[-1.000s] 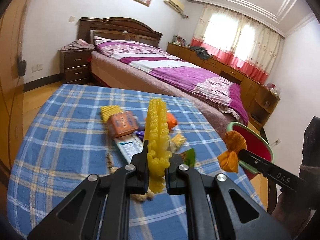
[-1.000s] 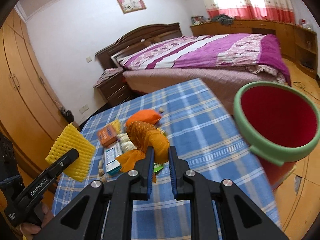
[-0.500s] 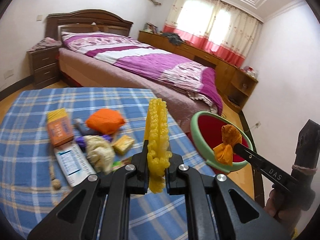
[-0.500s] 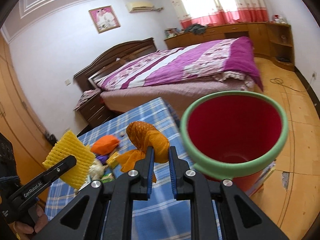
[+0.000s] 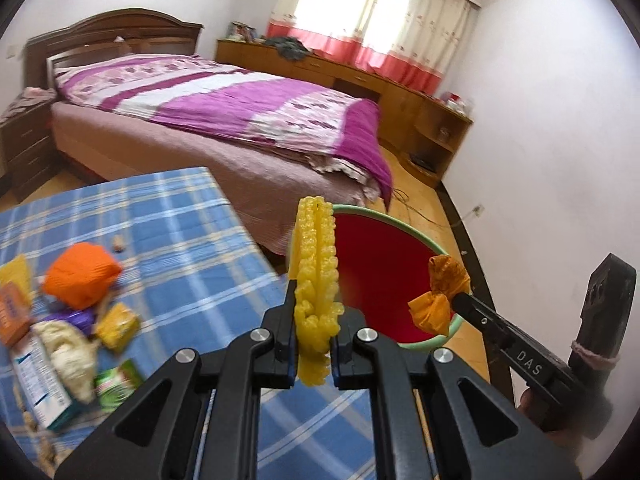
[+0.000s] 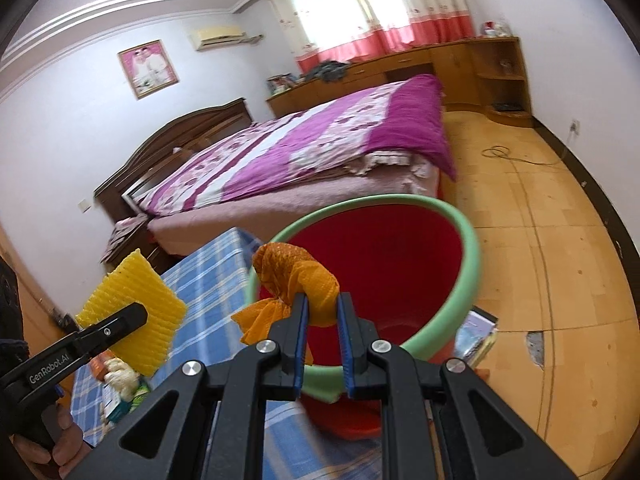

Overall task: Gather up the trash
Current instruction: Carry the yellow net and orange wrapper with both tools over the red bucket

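My left gripper (image 5: 314, 320) is shut on a yellow foam net sleeve (image 5: 315, 276), held upright and edge-on just short of the bin's near rim. The same yellow sleeve (image 6: 132, 312) shows at the left in the right wrist view. My right gripper (image 6: 322, 304) is shut on a crumpled orange mesh net (image 6: 296, 276); that orange net (image 5: 440, 292) hangs over the bin's rim. The red bin with a green rim (image 6: 464, 240) stands on the floor beside the table; the same bin (image 5: 384, 272) lies ahead in the left wrist view.
More trash lies on the blue checked tablecloth (image 5: 192, 248): an orange wad (image 5: 80, 276), a yellow packet (image 5: 116, 322), a white crumpled wad (image 5: 68, 352), a green wrapper (image 5: 116, 384), boxes at the left. A bed (image 5: 240, 120) stands behind. Papers (image 6: 476, 336) lie beside the bin.
Both grippers have swung right from over the table to the bin, each still holding its piece. The bin has grown larger and moved toward the centre of both views.
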`<action>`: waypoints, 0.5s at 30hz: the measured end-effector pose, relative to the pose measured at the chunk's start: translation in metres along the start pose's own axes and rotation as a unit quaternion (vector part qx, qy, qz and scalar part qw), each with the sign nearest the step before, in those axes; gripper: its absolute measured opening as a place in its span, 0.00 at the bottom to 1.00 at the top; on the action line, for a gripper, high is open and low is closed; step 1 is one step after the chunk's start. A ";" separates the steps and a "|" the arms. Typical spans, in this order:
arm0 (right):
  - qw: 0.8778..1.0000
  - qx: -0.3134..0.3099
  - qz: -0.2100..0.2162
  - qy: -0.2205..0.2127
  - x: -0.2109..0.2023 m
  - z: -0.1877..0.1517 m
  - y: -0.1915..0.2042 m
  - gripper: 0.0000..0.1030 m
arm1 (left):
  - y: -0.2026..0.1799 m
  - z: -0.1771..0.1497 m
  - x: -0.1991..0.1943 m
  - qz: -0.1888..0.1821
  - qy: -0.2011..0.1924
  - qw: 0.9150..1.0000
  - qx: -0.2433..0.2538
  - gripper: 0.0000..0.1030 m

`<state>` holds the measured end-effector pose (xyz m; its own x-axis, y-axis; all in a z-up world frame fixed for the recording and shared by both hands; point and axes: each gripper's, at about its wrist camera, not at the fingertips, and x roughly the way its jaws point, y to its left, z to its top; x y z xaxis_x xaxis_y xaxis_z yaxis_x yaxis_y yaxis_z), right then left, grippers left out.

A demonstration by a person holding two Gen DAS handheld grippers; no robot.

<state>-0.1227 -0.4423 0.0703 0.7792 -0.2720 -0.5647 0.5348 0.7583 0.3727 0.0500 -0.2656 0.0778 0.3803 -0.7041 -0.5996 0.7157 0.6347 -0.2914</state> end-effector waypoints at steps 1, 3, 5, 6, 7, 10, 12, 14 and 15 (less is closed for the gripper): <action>1.000 0.003 -0.006 -0.001 0.001 0.001 -0.006 0.16 | -0.005 0.002 0.007 -0.004 0.002 1.000 0.005 0.11; 1.000 0.009 -0.014 -0.001 0.004 0.003 -0.016 0.16 | -0.013 0.004 0.016 -0.008 0.004 1.000 0.012 0.11; 1.000 0.016 -0.023 0.001 0.006 0.003 -0.025 0.16 | -0.021 0.005 0.026 -0.009 0.008 1.000 0.019 0.11; 0.999 0.020 -0.025 0.003 0.007 0.003 -0.030 0.16 | -0.024 0.006 0.029 -0.010 0.010 1.000 0.020 0.11; 0.999 0.024 -0.028 0.005 0.009 0.003 -0.035 0.16 | -0.027 0.006 0.034 -0.012 0.014 1.000 0.022 0.11; 0.999 0.030 -0.034 0.010 0.015 0.003 -0.045 0.17 | -0.036 0.005 0.046 -0.011 0.021 0.999 0.031 0.11; 0.999 0.033 -0.038 0.012 0.018 0.003 -0.048 0.17 | -0.041 0.004 0.055 -0.007 0.023 0.999 0.039 0.11; 0.998 0.037 -0.041 0.013 0.021 0.002 -0.053 0.17 | -0.045 0.004 0.062 -0.006 0.025 0.999 0.048 0.11; 0.998 0.040 -0.042 0.015 0.022 0.002 -0.056 0.17 | -0.047 0.003 0.066 -0.005 0.026 0.998 0.052 0.11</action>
<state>-0.1344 -0.4919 0.0387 0.7208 -0.3145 -0.6177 0.6235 0.6836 0.3794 0.0436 -0.3426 0.0543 0.3449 -0.6908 -0.6355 0.7765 0.5904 -0.2203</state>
